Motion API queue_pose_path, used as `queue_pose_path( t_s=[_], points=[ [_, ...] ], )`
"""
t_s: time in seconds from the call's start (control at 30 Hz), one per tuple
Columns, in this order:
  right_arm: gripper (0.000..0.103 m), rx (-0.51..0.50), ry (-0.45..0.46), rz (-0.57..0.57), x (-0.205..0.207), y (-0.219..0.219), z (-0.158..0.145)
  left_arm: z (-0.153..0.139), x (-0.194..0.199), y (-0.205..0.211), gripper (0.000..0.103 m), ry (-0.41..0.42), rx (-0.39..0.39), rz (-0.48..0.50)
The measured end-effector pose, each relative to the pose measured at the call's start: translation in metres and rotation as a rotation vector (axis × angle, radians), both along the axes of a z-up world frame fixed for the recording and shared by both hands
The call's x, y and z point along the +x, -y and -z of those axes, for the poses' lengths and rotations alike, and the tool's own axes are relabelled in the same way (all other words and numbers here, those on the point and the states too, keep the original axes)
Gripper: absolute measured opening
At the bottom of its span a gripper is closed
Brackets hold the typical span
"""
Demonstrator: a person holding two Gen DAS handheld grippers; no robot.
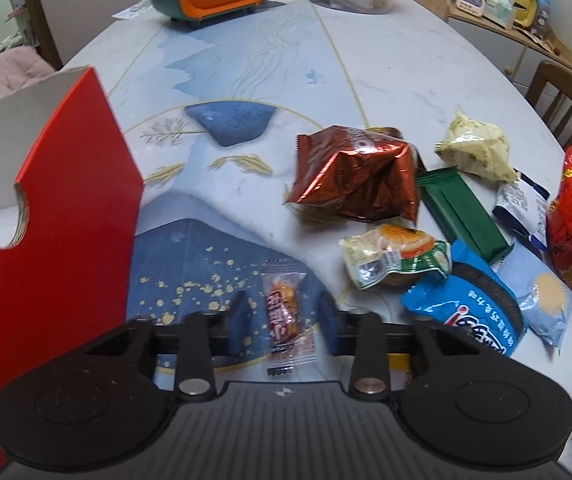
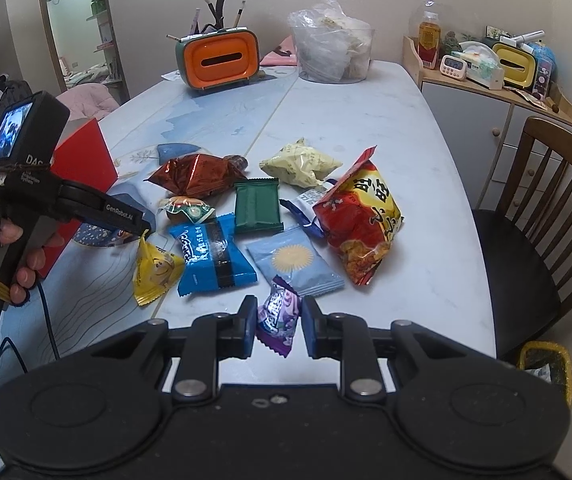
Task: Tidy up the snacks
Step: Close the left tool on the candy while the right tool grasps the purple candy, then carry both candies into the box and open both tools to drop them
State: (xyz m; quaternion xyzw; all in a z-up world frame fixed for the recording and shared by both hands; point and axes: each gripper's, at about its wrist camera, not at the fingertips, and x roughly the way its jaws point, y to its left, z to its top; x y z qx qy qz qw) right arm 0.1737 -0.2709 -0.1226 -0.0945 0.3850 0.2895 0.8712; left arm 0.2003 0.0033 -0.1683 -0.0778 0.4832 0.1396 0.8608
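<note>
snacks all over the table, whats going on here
A person is sorting a pile of snack packets on the table with a hand-held gripper in each hand. The left gripper has a small red candy packet between its fingers, beside an open red box. The right gripper sits low over a purple candy packet; neither grip is clearly shown. The rest, including the big red chip bag and blue packet, still lie loose.

Far half of surface (image 2: pixel 366 120) clear; snack pile (image 2: pixel 270 208) clutters near centre, red box (image 2: pixel 86 152) blocks left.
</note>
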Motion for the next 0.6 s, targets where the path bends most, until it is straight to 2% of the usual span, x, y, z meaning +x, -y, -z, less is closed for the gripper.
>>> queue_pose_path(
  t_s=[0.1, 0.3, 0.6],
  points=[
    [0.022, -0.002, 0.002, 0.002, 0.000, 0.000, 0.000, 0.000, -0.001, 0.000, 0.016, 0.004, -0.007, -0.008],
    [0.022, -0.008, 0.014, 0.010, -0.005, 0.002, -0.003, -0.006, -0.006, -0.003, 0.015, 0.009, -0.061, -0.026],
    [0.022, 0.027, 0.050, -0.021, -0.017, -0.010, -0.029, -0.059, -0.046, -0.005, 0.015, 0.085, -0.091, -0.029]
  ],
)
